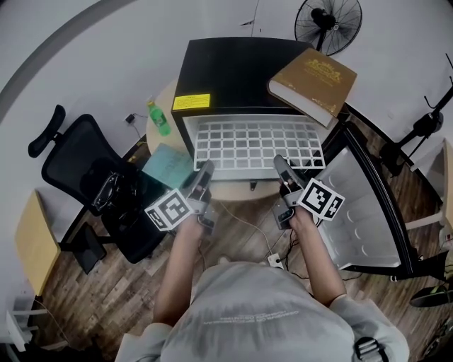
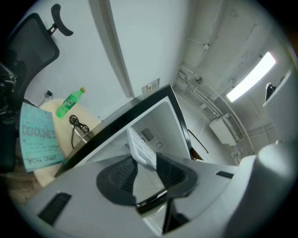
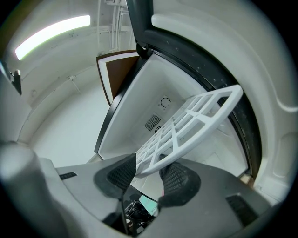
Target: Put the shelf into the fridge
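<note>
A black mini fridge (image 1: 241, 71) stands on a round table with its door (image 1: 361, 212) swung open to the right. The white grid shelf (image 1: 255, 145) lies level at the fridge's mouth, partly inside. My left gripper (image 1: 205, 170) holds its front left edge; in the left gripper view the shelf (image 2: 142, 148) runs edge-on between the pads, gripper (image 2: 145, 169) shut on it. My right gripper (image 1: 279, 164) is at the front right edge. In the right gripper view the shelf (image 3: 186, 130) reaches into the white interior (image 3: 153, 102), its corner between the parted jaws of the gripper (image 3: 148, 173).
A brown book (image 1: 311, 81) lies on the fridge's top right corner. A green bottle (image 1: 158, 117) and a teal paper (image 1: 168, 166) sit on the table left of the fridge. A black office chair (image 1: 92, 184) stands at the left, a fan (image 1: 328, 21) behind.
</note>
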Motion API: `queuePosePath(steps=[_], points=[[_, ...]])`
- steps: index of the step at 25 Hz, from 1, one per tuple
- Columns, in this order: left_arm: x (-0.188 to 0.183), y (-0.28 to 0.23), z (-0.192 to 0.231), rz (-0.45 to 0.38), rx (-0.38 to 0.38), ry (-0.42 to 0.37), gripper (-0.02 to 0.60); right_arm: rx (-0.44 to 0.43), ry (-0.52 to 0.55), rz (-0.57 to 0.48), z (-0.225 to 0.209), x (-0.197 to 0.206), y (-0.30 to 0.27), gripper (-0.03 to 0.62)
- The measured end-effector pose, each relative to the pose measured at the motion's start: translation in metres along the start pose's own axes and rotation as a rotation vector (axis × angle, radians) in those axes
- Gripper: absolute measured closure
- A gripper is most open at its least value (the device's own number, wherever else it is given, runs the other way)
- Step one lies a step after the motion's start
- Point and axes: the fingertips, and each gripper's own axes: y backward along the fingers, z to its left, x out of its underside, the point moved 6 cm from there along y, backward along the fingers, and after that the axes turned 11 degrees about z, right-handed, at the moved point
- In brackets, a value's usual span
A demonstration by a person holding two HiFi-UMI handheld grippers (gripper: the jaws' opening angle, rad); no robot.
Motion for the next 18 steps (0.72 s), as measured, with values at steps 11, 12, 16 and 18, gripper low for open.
queuePosePath(steps=[11,12,16,18], points=[[0.010,0.015,0.000,-0.008,-0.046,-0.031,0.465,0.015,0.043,0.034,0.006,0.015,0.016,0.445],[0.010,0.016,0.000,-0.007,-0.051,-0.040,0.466,0.027,0.062,0.037,0.006,0.015,0.018,0.447],[0.012,0.017,-0.003,-0.003,-0.064,-0.050,0.495,0.082,0.153,0.063,0.010,0.018,0.021,0.468],[0.012,0.017,-0.002,-0.002,-0.069,-0.045,0.499,0.094,0.166,0.078,0.011,0.017,0.020,0.467]])
